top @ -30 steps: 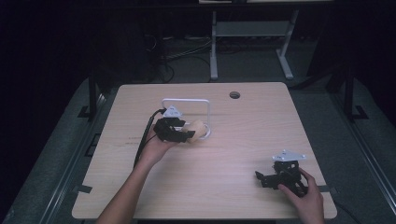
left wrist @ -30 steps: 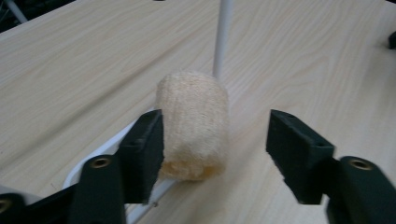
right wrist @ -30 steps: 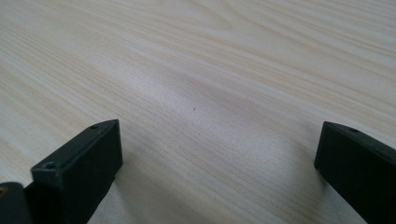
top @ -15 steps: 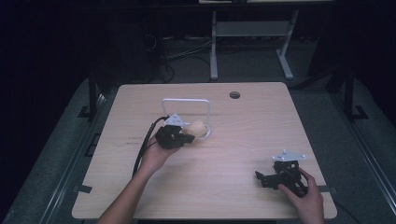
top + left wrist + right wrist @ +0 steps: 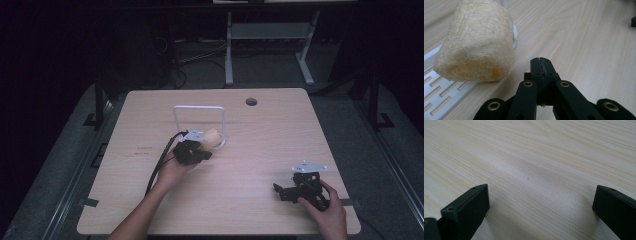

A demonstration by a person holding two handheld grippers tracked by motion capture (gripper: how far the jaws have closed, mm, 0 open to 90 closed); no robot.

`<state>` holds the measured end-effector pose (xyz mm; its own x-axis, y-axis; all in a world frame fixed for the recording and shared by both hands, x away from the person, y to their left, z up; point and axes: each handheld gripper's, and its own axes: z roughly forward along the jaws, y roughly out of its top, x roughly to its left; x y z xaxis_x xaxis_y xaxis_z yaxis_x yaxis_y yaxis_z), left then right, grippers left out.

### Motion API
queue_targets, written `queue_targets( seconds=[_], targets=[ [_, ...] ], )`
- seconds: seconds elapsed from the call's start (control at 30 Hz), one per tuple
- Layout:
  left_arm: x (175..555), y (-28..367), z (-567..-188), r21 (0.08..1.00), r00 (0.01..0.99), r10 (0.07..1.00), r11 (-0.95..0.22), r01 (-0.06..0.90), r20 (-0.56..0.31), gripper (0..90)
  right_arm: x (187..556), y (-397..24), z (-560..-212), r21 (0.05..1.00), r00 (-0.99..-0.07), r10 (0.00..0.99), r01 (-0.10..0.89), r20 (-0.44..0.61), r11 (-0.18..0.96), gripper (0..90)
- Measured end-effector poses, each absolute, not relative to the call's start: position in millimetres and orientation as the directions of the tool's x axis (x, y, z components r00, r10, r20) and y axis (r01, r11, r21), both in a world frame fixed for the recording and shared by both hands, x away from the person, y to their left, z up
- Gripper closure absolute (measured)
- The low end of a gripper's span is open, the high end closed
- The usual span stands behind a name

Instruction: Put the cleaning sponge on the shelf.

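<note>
The loofah sponge (image 5: 475, 42) lay on the slotted base of a white wire rack (image 5: 199, 107), near the middle of the wooden surface (image 5: 260, 135). The left tool (image 5: 541, 65) sat just beside it, its jaws pressed fully together with nothing between them; they had just been closing and the loofah stayed outside them. The right tool (image 5: 540, 202), well apart near the surface's right front corner, held its jaws wide over bare wood, gripping nothing.
</note>
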<state>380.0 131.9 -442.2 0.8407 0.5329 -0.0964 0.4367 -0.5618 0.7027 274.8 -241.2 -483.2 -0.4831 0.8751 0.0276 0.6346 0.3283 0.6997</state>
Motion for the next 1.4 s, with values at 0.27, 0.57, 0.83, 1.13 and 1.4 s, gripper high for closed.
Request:
queue_targets(
  seconds=[0.27,0.57,0.83,1.13,1.4],
  targets=[
    [386.7,134.7,-448.9,0.694,0.832,0.548,-0.565,0.446,-0.087,89.8,274.8,-241.2,-483.2,0.7,-0.483,0.875,0.635,0.027,0.328,0.7],
    [393.1,141.0,-452.7,0.697,0.804,0.589,-0.541,0.471,-0.087,89.7,274.8,-241.2,-483.2,0.7,-0.483,0.875,0.635,0.027,0.328,0.7],
    [396.6,148.4,-453.4,0.688,0.784,0.616,-0.54,0.486,-0.07,89.7,274.8,-241.2,-483.2,0.7,-0.483,0.875,0.635,0.027,0.328,0.7],
    [402.1,161.2,-455.2,0.692,0.752,0.655,-0.509,0.512,-0.075,89.7,274.8,-241.2,-483.2,0.7,-0.483,0.875,0.635,0.027,0.328,0.7],
    [406.1,170.0,-455.6,0.694,0.734,0.676,-0.499,0.518,-0.062,89.7,274.8,-241.2,-483.2,0.7,-0.483,0.875,0.635,0.028,0.328,0.7]
  ],
)
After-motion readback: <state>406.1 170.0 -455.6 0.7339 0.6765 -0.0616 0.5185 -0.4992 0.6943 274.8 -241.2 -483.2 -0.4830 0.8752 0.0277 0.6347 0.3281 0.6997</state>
